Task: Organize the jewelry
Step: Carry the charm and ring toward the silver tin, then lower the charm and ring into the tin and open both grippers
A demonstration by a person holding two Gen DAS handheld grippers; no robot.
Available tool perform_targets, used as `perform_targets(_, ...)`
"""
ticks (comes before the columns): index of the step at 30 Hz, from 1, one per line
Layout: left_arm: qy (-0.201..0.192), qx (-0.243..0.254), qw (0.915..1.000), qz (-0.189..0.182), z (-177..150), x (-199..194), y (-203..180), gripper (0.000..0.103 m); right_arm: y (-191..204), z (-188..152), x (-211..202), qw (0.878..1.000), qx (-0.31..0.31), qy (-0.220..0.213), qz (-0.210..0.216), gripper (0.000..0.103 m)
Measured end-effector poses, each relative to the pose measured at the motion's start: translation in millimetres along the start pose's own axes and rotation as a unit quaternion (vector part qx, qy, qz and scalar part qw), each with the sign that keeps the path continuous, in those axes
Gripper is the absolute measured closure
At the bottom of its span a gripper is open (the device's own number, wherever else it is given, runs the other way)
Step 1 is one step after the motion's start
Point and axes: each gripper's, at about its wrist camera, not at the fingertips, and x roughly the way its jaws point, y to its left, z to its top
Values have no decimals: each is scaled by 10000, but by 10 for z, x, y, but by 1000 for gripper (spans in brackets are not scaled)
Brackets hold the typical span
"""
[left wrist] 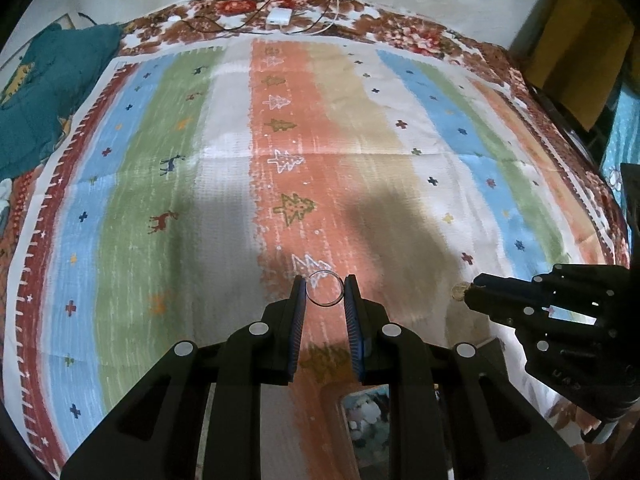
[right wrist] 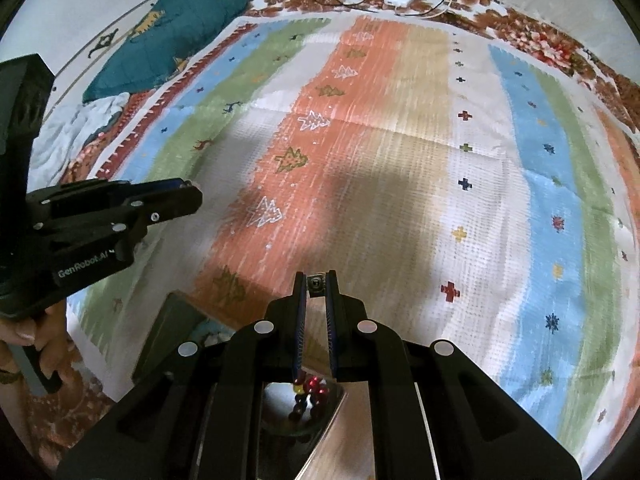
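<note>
A: What does each hand-held gripper carry?

B: The left hand-held gripper [left wrist: 325, 290] is clamped on a thin ring [left wrist: 325, 289], one pad on each side of the hoop, its open face turned toward the left wrist camera. The right hand-held gripper [right wrist: 316, 282] has its pads almost together, pinching a small metal piece [right wrist: 315, 281] at the very tips; what kind of jewelry it is cannot be told.

A: Where do the two lie relative to each other and to the destination?

B: Both are held in the air above the striped cloth [left wrist: 360, 128], fingers angled steeply down. In the left wrist view the right tool sits to the right, well apart from the ring. A box with beads [right wrist: 310, 394] shows close beneath the right tool, behind its fingertips, so the right one is judged nearer.

A: What surrounds them, and what obstructs?

B: A teal pillow [left wrist: 44, 92] lies at the far left edge, a white adapter [left wrist: 279, 15] with cables at the far edge. Nothing lies on the cloth ahead of either tool. The main risk is likely the thin ring slipping.
</note>
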Motion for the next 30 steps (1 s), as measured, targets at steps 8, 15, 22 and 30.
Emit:
perform_targets(8,-179,83,9996,-184,-124,-229,-139,84,96,-162,-179,9998,-71,-164,91,93)
perform_targets(15,-276,214,9991,-253,-284,-382,-261,84,145,-300,-276,9995,-118,-251,145,93)
perform_targets(22,-311,278,9987,-278,-421,-473,-344,84,194,-411,-326,9993,-158,-258,204,93)
perform_targets(30,-323,344,9983,-329,-538,-541,-429,84,262,-529,-350,9991,-151,-217,329,93)
